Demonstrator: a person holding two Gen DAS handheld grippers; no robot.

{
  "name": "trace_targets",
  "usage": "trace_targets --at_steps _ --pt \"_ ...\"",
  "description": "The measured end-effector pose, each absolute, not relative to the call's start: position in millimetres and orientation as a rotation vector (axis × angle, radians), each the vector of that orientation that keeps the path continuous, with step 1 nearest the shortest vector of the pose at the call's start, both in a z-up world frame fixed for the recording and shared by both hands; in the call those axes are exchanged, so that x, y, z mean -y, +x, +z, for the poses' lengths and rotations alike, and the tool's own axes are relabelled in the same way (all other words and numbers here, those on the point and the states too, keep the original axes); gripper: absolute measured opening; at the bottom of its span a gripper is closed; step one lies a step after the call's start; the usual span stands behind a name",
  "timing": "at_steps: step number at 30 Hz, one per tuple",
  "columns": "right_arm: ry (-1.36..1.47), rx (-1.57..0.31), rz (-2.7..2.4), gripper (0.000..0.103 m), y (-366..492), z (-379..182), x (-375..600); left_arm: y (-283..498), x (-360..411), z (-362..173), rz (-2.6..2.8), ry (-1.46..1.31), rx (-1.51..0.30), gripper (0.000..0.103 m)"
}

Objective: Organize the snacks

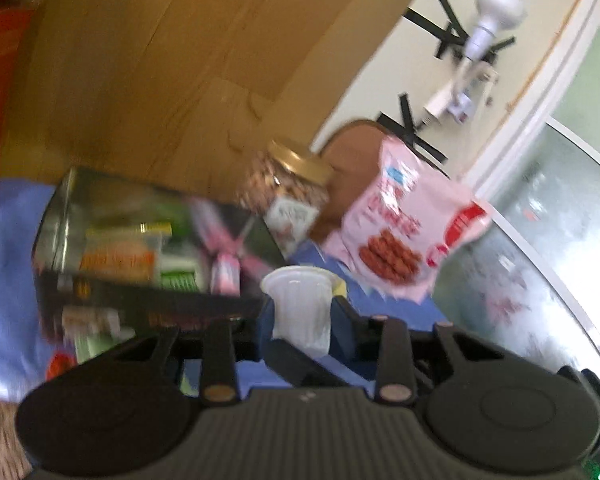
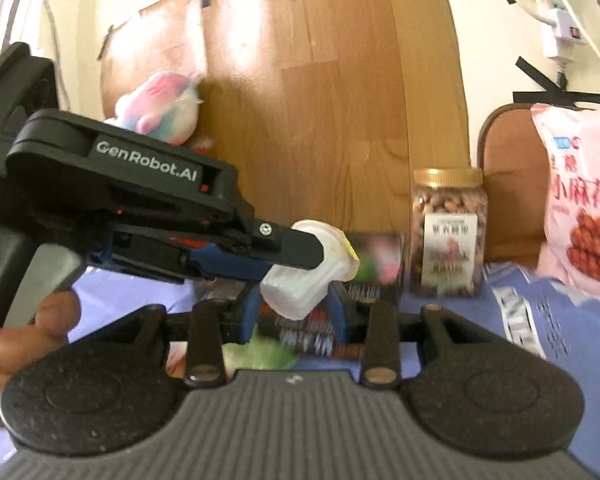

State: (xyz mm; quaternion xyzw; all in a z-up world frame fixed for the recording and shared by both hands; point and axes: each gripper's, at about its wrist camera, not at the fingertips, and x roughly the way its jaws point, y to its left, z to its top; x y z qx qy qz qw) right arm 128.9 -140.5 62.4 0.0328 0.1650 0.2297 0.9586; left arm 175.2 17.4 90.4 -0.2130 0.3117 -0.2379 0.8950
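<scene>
The left gripper (image 2: pixel 300 256) reaches in level from the left, clamping a white jelly cup (image 1: pixel 300 308); the right gripper (image 2: pixel 292 312) sits near, half-parted, empty.

White ribbed jelly cup (image 1: pixel 300 304) w/ yellow lid edge. Pink snack bag (image 1: pixel 404 220), red side panel, brown twisted-cookie print, blue logo. Nut jar (image 2: pixel 448 232): gold lid, clear body, white label. Blue tablecloth (image 1: pixel 8 240). Black tin (image 1: pixel 140 240) w/ green, orange, pink packets inside. Pastel pink-blue plush (image 2: pixel 160 108). Wood-grain board (image 2: pixel 320 80), tan.
</scene>
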Motion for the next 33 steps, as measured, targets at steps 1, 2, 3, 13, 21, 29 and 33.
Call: trace_targets --at_steps 1,2,3,13,21,29,33 --pt "0.068 -0.343 0.461 0.039 138.2 62.9 139.2 182.9 -15.5 91.0 -0.471 -0.433 -0.638 0.032" --pt "0.069 -0.353 0.456 0.039 147.0 62.4 137.8 188.9 -14.5 90.2 -0.454 -0.428 -0.634 0.032" --pt "0.063 -0.362 0.443 0.039 153.9 61.3 135.7 195.5 -13.3 89.3 -0.442 -0.428 -0.633 0.031" --pt "0.178 -0.354 0.439 0.045 132.6 56.1 152.5 179.8 -52.2 91.9 -0.414 -0.486 -0.587 0.040" --pt "0.673 -0.702 0.545 0.041 154.8 -4.9 175.4 151.8 -118.2 48.9 -0.294 -0.605 -0.687 0.042" --pt "0.821 -0.805 0.530 0.019 166.6 -27.0 160.7 171.1 -95.7 13.9 -0.307 -0.610 -0.820 0.032" --pt "0.749 -0.770 0.506 0.017 142.9 -11.2 178.6 155.3 -71.1 26.5 -0.387 -0.555 -0.792 0.029"
